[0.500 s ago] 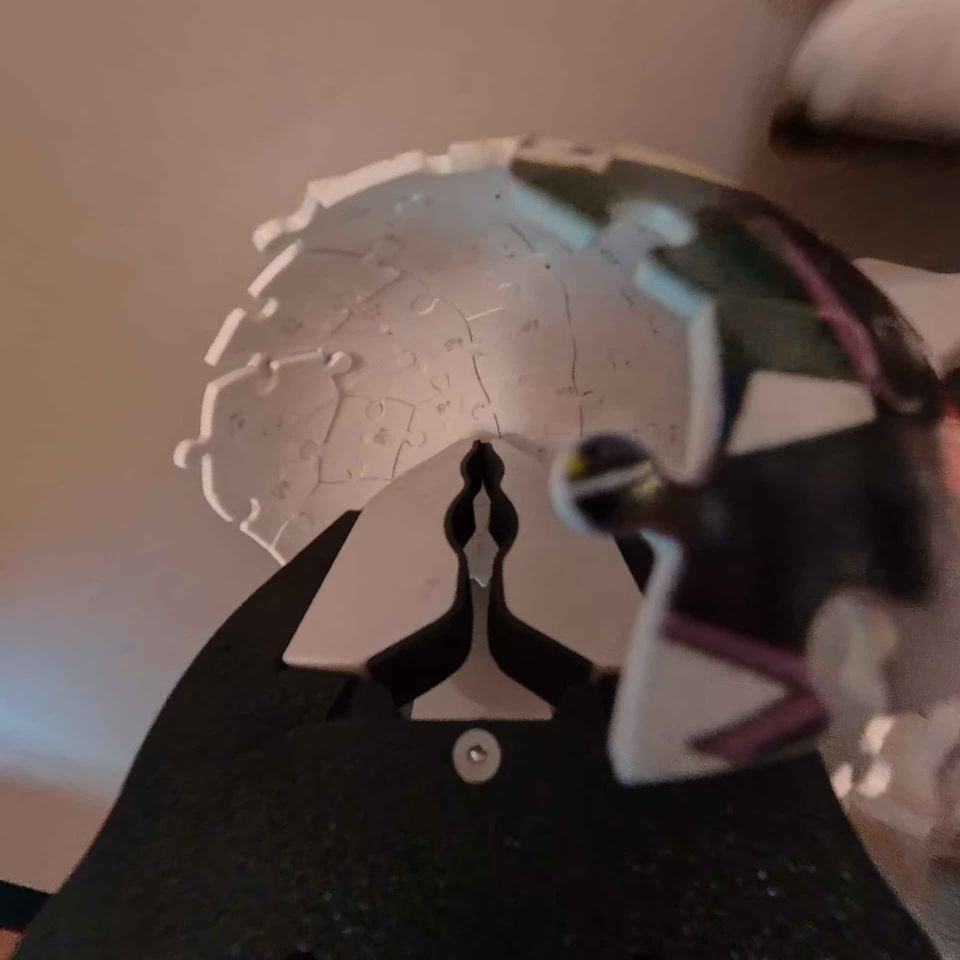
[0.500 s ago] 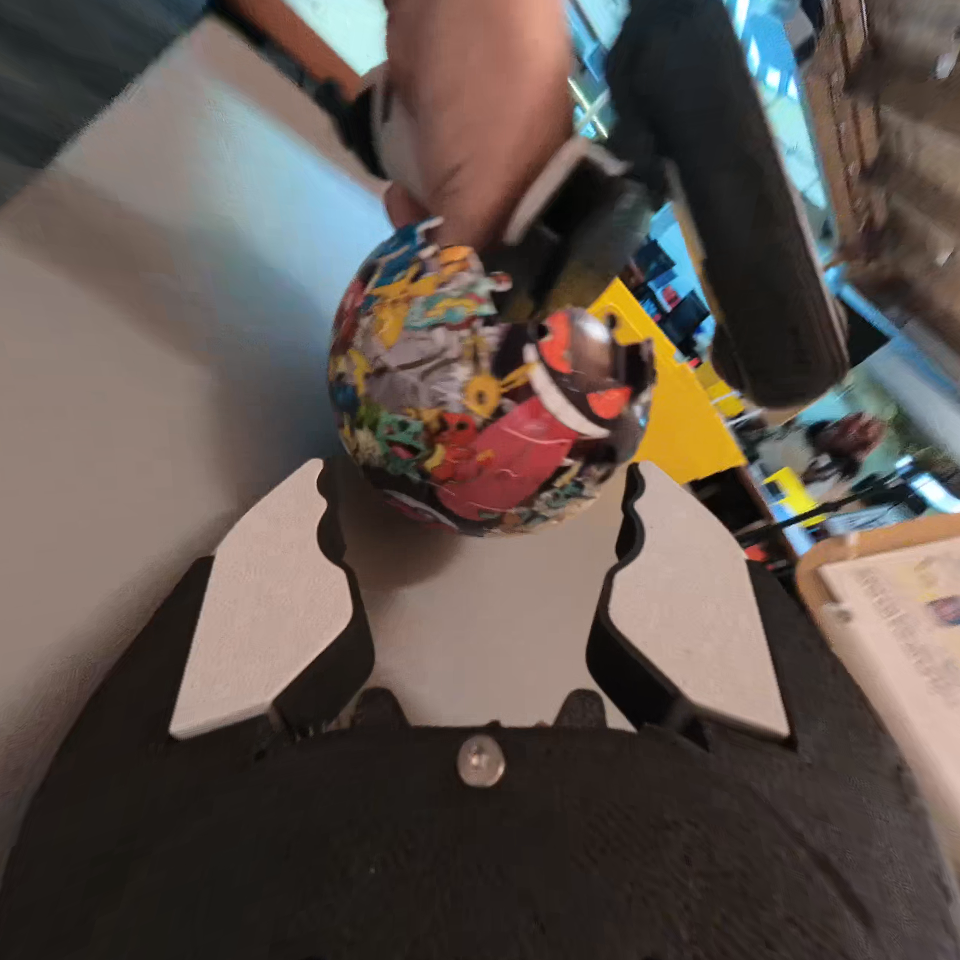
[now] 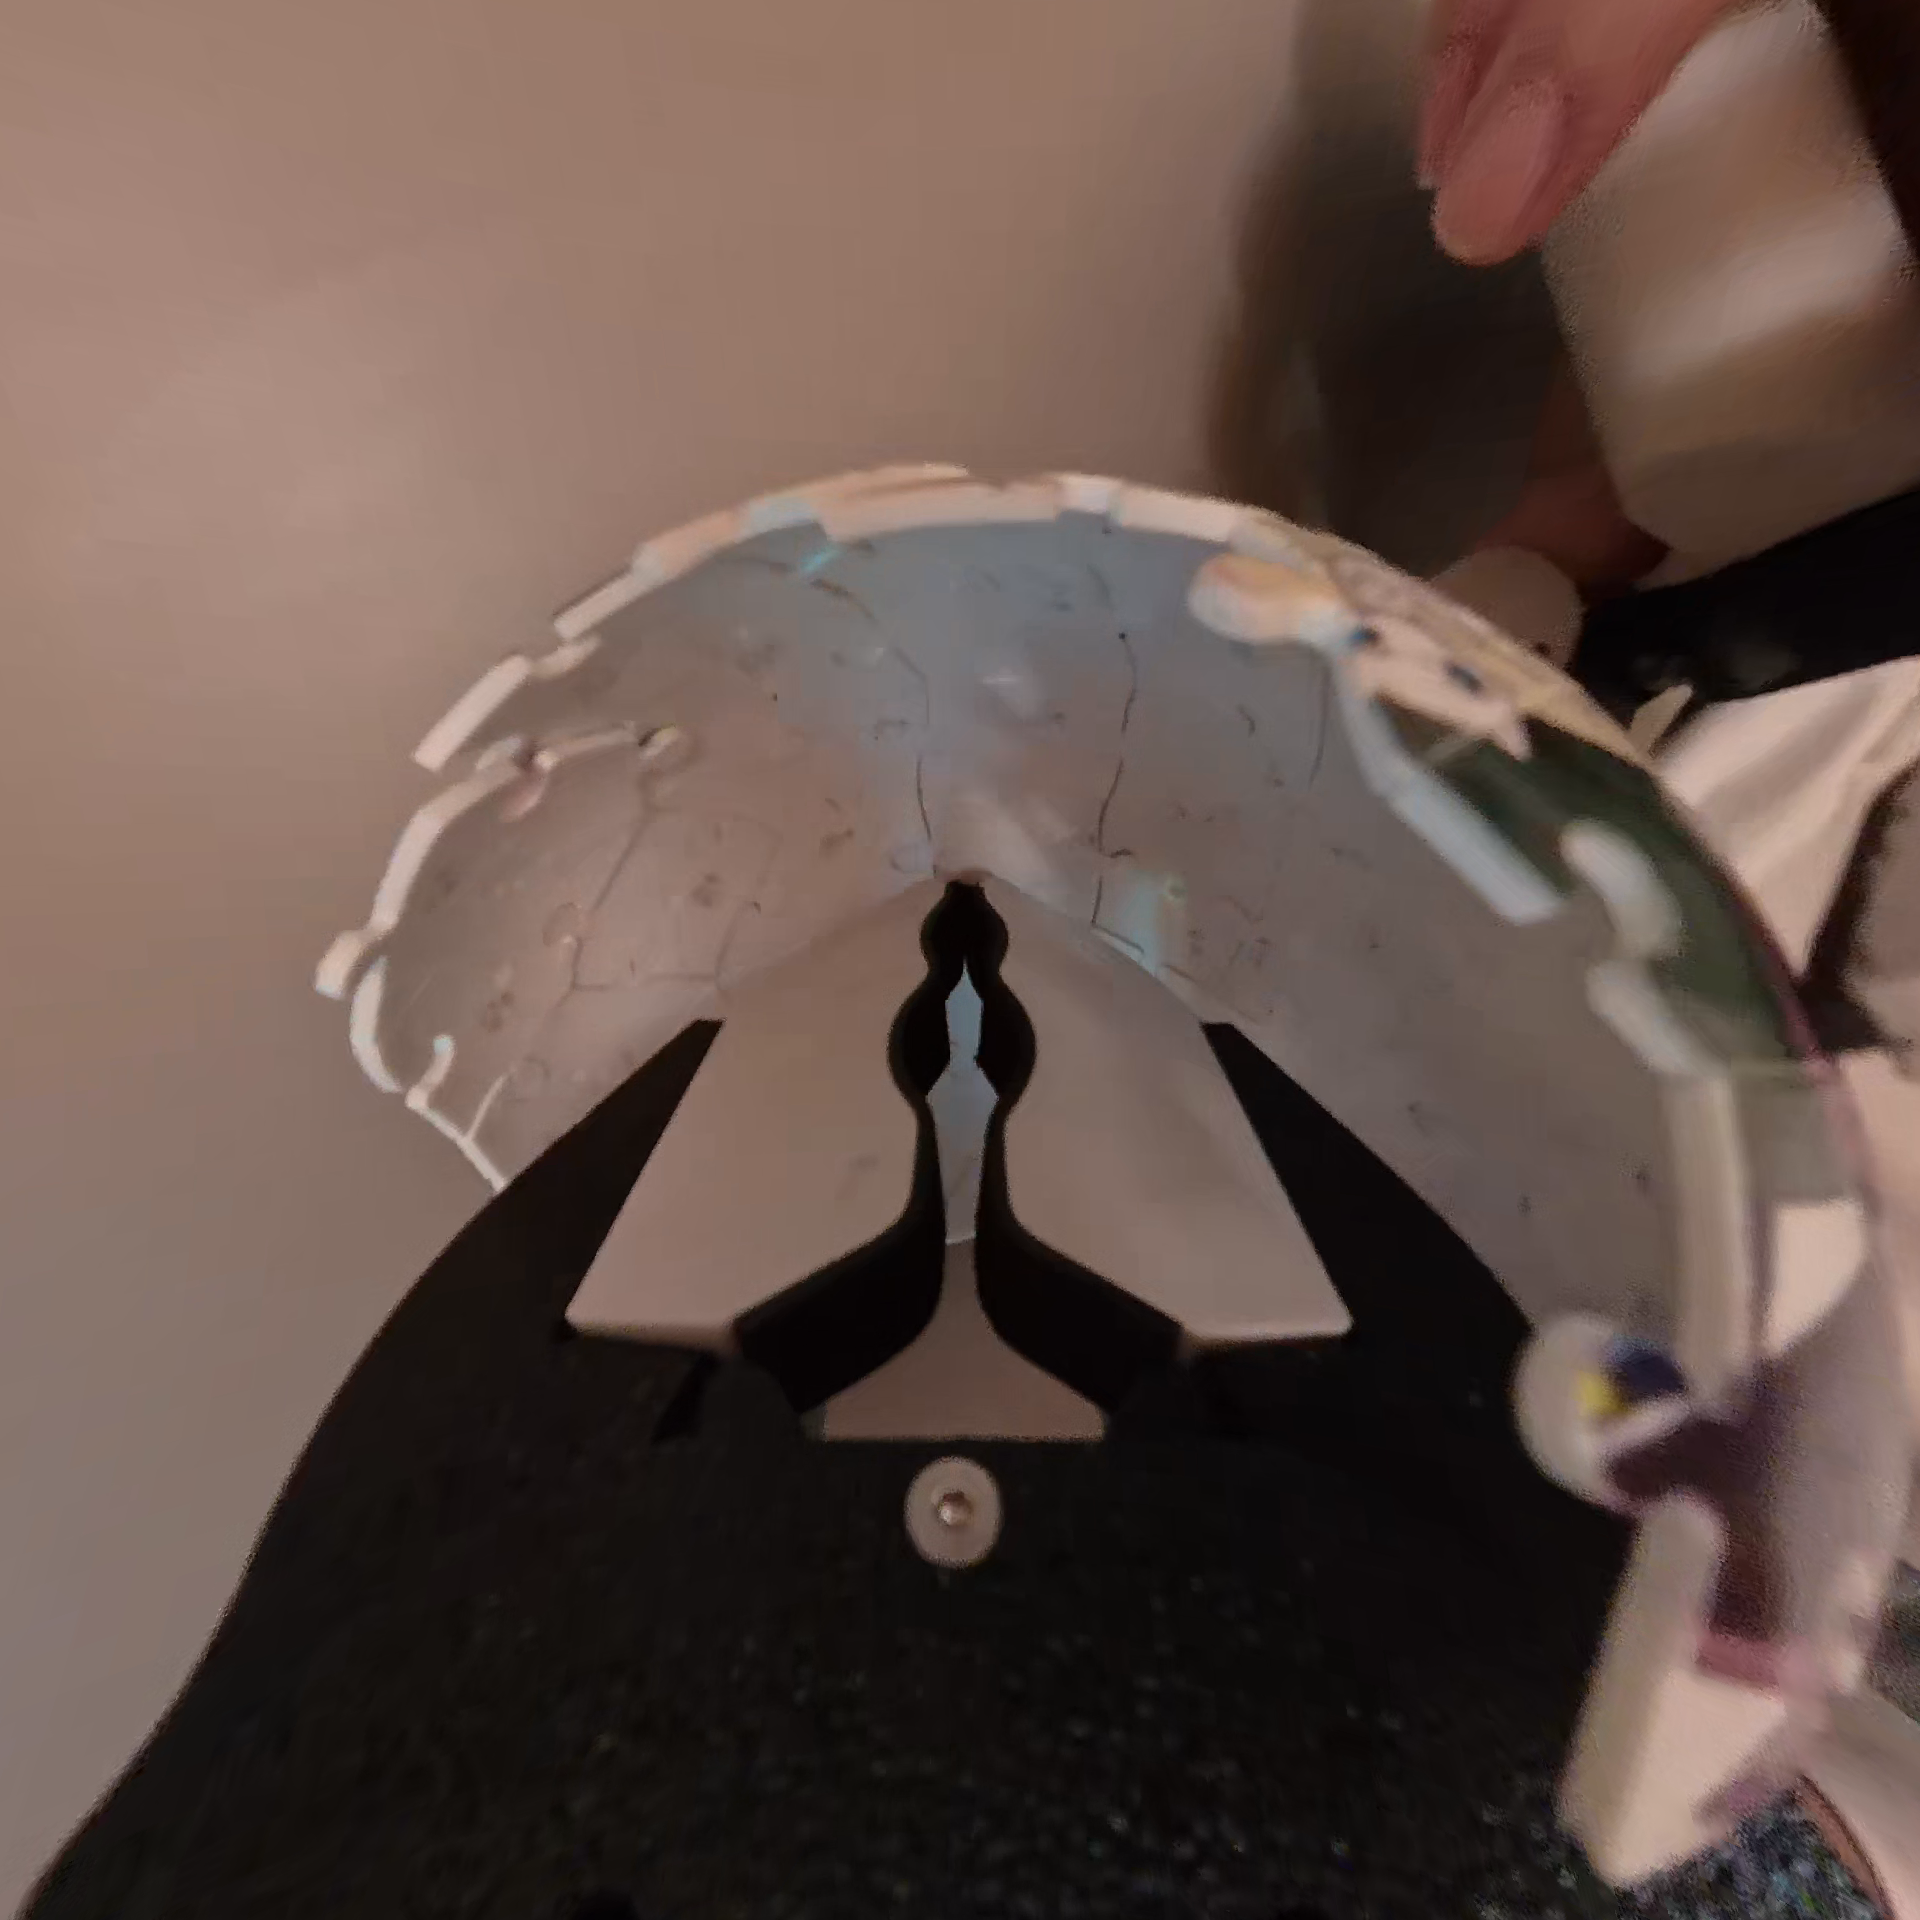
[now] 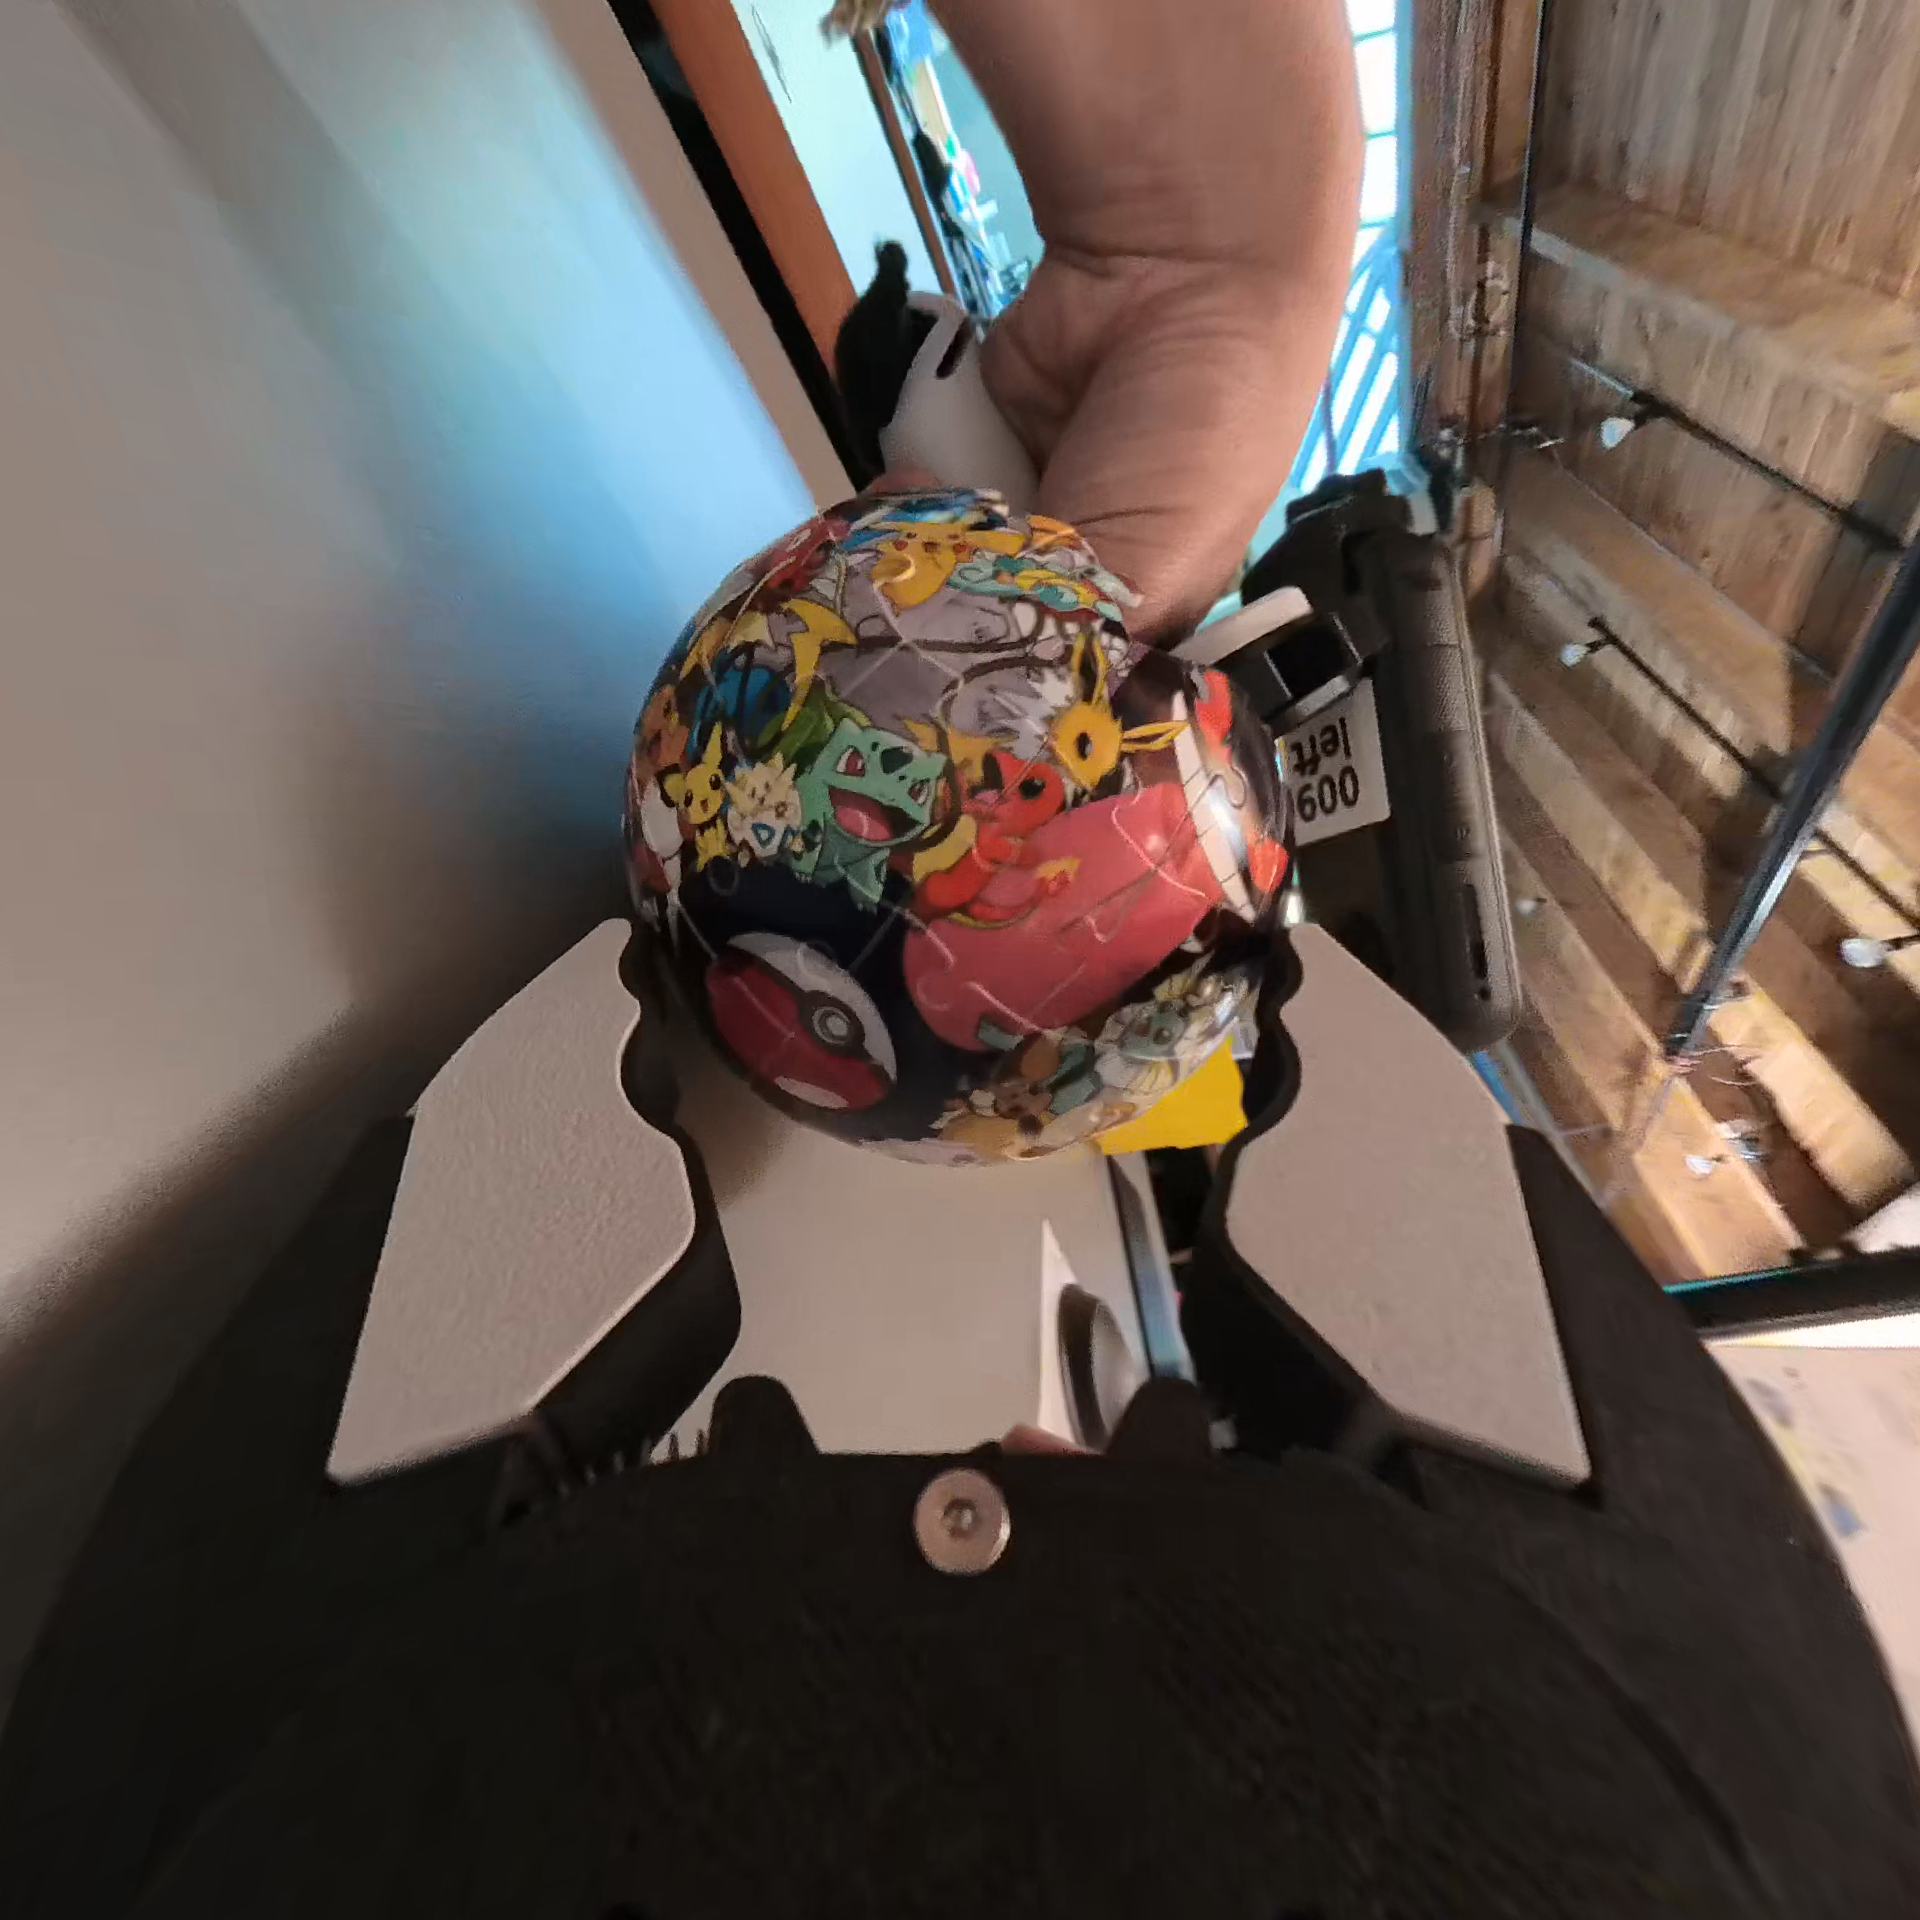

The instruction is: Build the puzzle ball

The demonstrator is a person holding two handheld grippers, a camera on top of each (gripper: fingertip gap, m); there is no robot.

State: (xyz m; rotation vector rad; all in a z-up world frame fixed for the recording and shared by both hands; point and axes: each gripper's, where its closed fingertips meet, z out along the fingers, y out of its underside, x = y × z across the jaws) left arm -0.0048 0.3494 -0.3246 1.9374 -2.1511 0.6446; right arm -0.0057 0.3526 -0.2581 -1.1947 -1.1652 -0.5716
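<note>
The puzzle ball (image 4: 935, 810) is a sphere printed with colourful cartoon figures. In the right wrist view it sits between the tips of my right gripper (image 4: 958, 956), whose jaws stand wide apart; I cannot tell if they touch it. In the left wrist view I see the ball's white inner shell (image 3: 935, 727) with a jagged open rim, and printed pieces (image 3: 1704, 935) curve round at the right. My left gripper (image 3: 961, 904) is shut on the shell's edge. A hand (image 4: 1143, 364) holds the left gripper behind the ball.
A pale table top (image 4: 260, 520) lies to the left in the right wrist view. A wooden slatted wall (image 4: 1714, 520) is at the right, and a yellow object (image 4: 1184, 1112) shows behind the ball. A fingertip (image 3: 1496, 135) shows at the top right of the left wrist view.
The ball has moved from ahead of my right gripper's tips to between them. In the left wrist view the shell has tilted, and a fingertip has come into view at the top right.
</note>
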